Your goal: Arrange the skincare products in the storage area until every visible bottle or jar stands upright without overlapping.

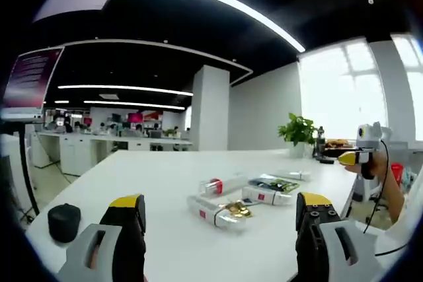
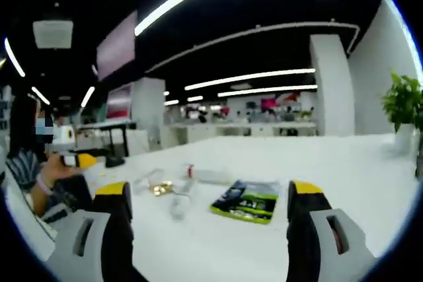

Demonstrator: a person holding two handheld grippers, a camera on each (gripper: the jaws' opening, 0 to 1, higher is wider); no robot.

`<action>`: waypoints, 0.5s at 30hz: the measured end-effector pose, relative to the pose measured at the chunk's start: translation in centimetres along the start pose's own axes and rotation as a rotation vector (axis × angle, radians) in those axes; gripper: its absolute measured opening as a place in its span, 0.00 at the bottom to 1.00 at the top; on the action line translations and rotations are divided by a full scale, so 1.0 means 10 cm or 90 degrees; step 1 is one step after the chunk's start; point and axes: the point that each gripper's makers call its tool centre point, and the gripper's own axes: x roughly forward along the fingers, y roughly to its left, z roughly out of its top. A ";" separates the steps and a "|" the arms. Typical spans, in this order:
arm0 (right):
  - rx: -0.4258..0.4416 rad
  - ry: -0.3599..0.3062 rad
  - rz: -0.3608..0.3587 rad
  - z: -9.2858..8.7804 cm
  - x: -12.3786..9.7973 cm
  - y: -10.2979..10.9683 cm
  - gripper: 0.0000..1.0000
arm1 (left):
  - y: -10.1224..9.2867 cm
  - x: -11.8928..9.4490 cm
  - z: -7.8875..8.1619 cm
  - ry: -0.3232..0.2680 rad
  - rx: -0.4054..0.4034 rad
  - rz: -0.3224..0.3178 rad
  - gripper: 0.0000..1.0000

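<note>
In the left gripper view we held the left gripper (image 1: 221,219) with its jaws spread wide and empty above the white table (image 1: 132,176). Several tubes (image 1: 221,185) and a bottle (image 1: 215,214) lay flat on their sides near the table's middle, close together, long axes roughly across the view. A green packet (image 1: 273,184) lay among them. In the right gripper view our right gripper (image 2: 208,212) also hung open and empty, the packet just ahead between its jaws.
</note>
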 end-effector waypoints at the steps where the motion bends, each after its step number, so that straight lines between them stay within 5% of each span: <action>1: -0.001 0.000 0.002 0.00 0.00 0.01 0.98 | 0.00 0.00 0.00 0.001 0.001 -0.001 0.97; 8: 0.025 -0.052 0.025 0.17 -0.01 0.08 0.98 | 0.01 -0.01 0.00 0.004 -0.001 0.002 0.95; 15: 0.020 -0.022 0.003 0.05 0.02 -0.01 0.99 | 0.02 0.00 -0.02 0.004 -0.012 0.006 0.96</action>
